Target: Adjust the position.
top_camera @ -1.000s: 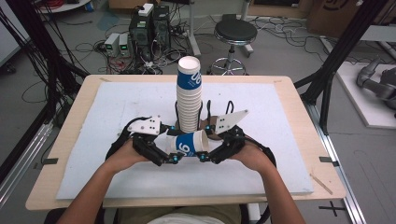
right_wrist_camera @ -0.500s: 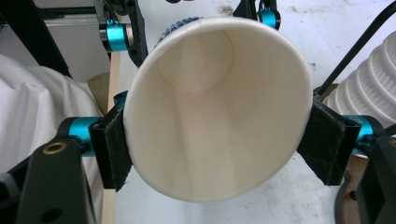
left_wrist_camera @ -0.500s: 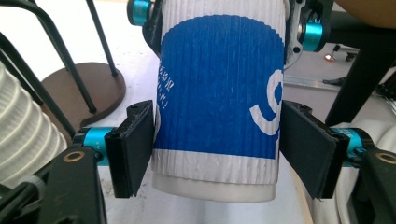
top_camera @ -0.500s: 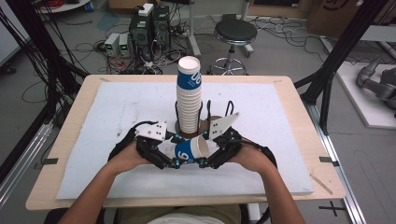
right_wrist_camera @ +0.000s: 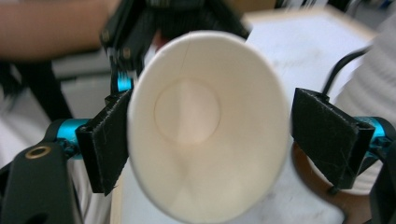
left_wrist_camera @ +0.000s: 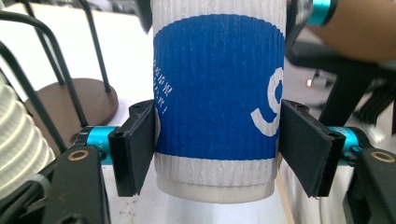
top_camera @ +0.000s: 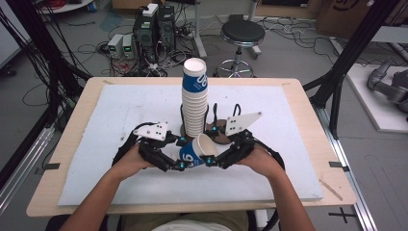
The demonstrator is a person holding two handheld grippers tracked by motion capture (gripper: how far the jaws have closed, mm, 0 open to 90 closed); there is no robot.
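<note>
- One loose paper cup (top_camera: 196, 153), blue band with white lettering, hangs tipped on its side between the two grippers, just in front of the stack and above the white mat (top_camera: 120, 110).
- One left gripper (top_camera: 179, 164): jaws have just closed; both pads clamp the cup's ribbed wall near its base, as the left gripper view shows (left_wrist_camera: 215, 112).
- One right gripper (top_camera: 210, 160): jaws have just been opening; in the right gripper view the cup's open mouth (right_wrist_camera: 205, 126) sits between the pads, the left pad at the rim, the right pad apart from it.
- One tall stack of nested cups (top_camera: 195, 98) stands upright in a black wire holder (top_camera: 211, 118) on a brown base.
- Two hands on the grippers.
- One black stool (top_camera: 243, 32) beyond the table.
</note>
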